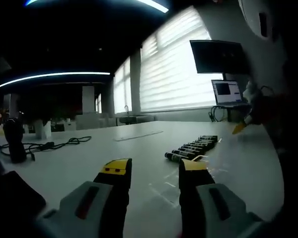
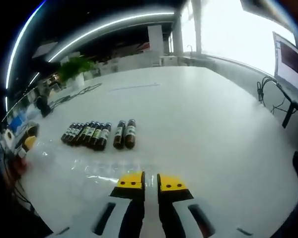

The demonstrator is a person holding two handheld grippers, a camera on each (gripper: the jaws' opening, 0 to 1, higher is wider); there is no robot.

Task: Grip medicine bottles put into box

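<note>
Several dark medicine bottles (image 1: 191, 148) with light labels lie side by side in a row on the white table (image 1: 139, 163), ahead and to the right of my left gripper (image 1: 155, 171). Its yellow-tipped jaws stand wide apart, open, with nothing between them. In the right gripper view the same row of bottles (image 2: 87, 134) lies ahead to the left, and two more bottles (image 2: 125, 134) rest just to its right. My right gripper (image 2: 151, 182) hovers over the table short of them, its jaws almost together and empty. Something clear glints faintly (image 2: 92, 171) between gripper and bottles; I cannot tell what it is.
A black cable (image 1: 49, 145) and a dark upright object (image 1: 14, 139) sit at the table's far left. A lit laptop screen (image 1: 226, 91) stands under a wall monitor (image 1: 218, 55). Cables (image 2: 268, 89) hang by the table's right edge. A yellow item (image 2: 29, 143) lies left.
</note>
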